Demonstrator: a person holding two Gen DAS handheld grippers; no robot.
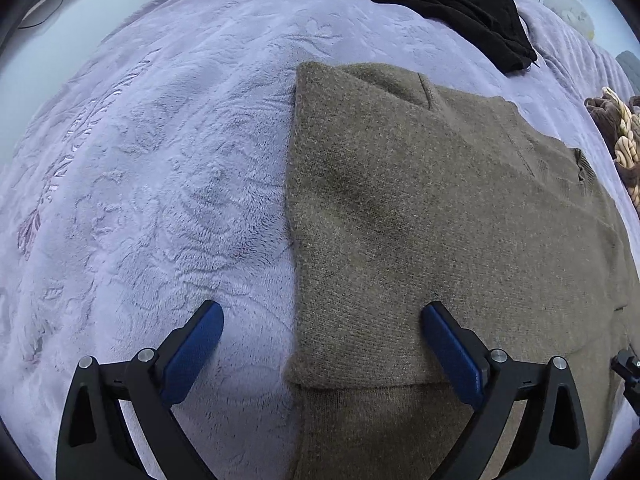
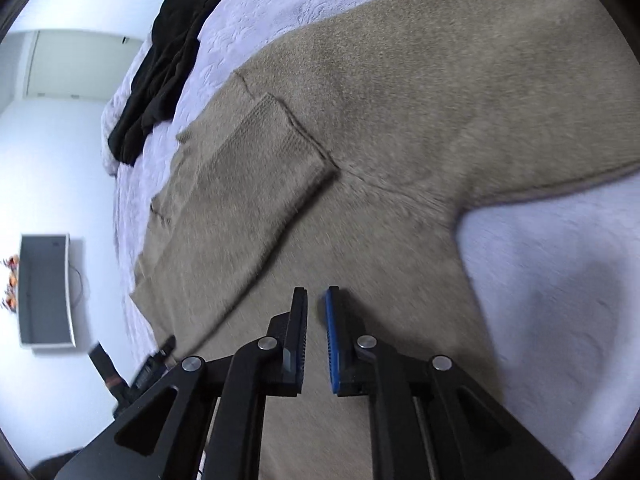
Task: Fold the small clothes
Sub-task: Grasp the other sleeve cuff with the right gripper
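A brown knit sweater (image 1: 420, 216) lies flat on the lilac bedspread (image 1: 160, 168), its left side folded to a straight edge. My left gripper (image 1: 322, 310) is wide open just above that edge, one finger over the bedspread, the other over the sweater, holding nothing. In the right wrist view the sweater (image 2: 400, 100) fills the middle, with a sleeve (image 2: 256, 176) folded across its body. My right gripper (image 2: 316, 300) hovers over the sweater with its jaws nearly closed, a narrow gap between the pads and nothing in it.
A black garment (image 1: 432, 4) lies crumpled at the far side of the bed; it also shows in the right wrist view (image 2: 164, 72). A brown and cream knitted item (image 1: 616, 136) sits at the right edge. A monitor (image 2: 44, 292) stands beyond the bed.
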